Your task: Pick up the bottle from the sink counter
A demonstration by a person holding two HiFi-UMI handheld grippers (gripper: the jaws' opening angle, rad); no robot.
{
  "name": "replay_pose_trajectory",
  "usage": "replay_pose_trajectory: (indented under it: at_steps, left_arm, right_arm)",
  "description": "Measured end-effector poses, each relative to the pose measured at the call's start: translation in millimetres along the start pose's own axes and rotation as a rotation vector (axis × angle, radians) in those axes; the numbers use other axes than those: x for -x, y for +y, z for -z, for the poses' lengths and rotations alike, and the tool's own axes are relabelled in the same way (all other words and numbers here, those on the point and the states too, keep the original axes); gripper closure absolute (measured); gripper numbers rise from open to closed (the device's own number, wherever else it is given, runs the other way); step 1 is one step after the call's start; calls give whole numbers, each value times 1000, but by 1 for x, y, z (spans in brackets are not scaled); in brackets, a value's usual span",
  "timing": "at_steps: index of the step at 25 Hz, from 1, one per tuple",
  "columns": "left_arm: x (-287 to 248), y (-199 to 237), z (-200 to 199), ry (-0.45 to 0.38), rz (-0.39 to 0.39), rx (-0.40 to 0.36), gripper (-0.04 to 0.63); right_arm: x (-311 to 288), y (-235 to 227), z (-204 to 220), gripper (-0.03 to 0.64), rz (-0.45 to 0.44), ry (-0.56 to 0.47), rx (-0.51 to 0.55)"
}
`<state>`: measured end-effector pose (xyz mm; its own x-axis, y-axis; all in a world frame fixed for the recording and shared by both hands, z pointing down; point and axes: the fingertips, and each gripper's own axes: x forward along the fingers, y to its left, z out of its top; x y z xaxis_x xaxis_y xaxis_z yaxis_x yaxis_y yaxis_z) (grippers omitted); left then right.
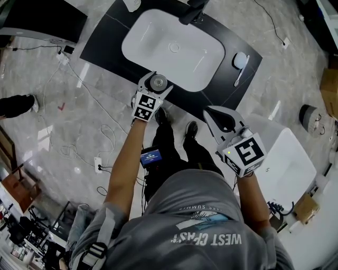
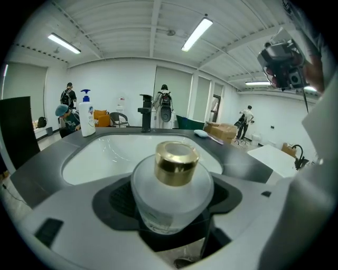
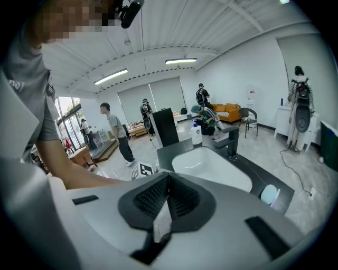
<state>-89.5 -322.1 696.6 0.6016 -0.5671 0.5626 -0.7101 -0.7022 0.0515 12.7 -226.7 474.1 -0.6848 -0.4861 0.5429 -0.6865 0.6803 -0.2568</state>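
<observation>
A round frosted-glass bottle (image 1: pixel 157 83) with a gold cap (image 2: pixel 176 162) stands on the front edge of the dark sink counter (image 1: pixel 105 42), just before the white basin (image 1: pixel 174 47). My left gripper (image 1: pixel 157 80) reaches over that edge, and its dark pads lie against both sides of the bottle (image 2: pixel 171 203). My right gripper (image 1: pixel 212 112) hangs to the right, off the counter and in front of it. Its jaws are shut with nothing between them, and in the right gripper view the pads (image 3: pixel 182 198) meet in a line.
A black faucet (image 1: pixel 193 13) stands behind the basin, and a white pump bottle (image 2: pixel 86 113) sits at the counter's far left corner. A pale round object with a stick (image 1: pixel 240 60) lies on the counter's right end. A white table (image 1: pixel 288 158) stands at the right. Cables (image 1: pixel 79 89) trail over the floor.
</observation>
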Motion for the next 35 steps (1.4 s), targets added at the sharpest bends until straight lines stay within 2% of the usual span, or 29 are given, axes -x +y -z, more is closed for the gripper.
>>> replay_pose_trajectory:
  at_steps: [6,12,25,35]
  left_arm:
    - [0,3,6,27,5,40,252]
    - [9,-2,5,30,11,46,253]
    - [43,-10,-38,34,26,24,255]
    - [79,-20,-88,18,22,11,255]
  right_arm:
    - [-4,0,12,615,-9,24,-23]
    - [-5,0,14,614,-16,25,-32]
    - [-3,-7,9,614,-37,-8,-53]
    - [9,-22,-3,614,-31,-68,-55]
